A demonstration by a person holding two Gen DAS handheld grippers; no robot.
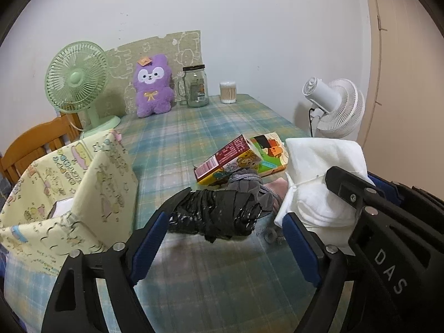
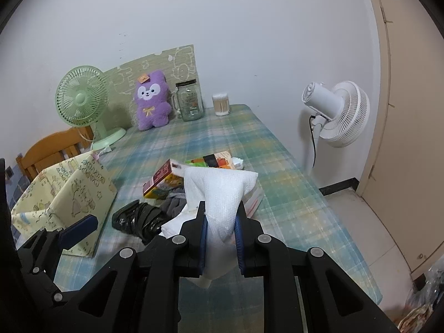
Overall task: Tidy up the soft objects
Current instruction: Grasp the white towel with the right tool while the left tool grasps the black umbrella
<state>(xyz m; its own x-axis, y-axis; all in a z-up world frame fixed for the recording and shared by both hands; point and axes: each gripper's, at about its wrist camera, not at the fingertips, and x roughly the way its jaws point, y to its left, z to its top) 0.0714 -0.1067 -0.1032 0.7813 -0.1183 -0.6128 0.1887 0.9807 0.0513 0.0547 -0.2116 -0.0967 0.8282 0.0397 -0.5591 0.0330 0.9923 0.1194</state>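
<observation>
My right gripper is shut on a white cloth and holds it above the table; the cloth also shows in the left wrist view, at the right. My left gripper is open, its fingers on either side of a crumpled black plastic bag that lies on the tablecloth; the bag also shows in the right wrist view. A grey fabric piece lies just behind the bag. A yellow patterned fabric bin stands at the left, also seen in the right wrist view.
Colourful cartons lie mid-table. A purple plush toy, glass jar, cotton swab tub and green fan stand at the back. A white fan stands beyond the table's right edge. A wooden chair is at the left.
</observation>
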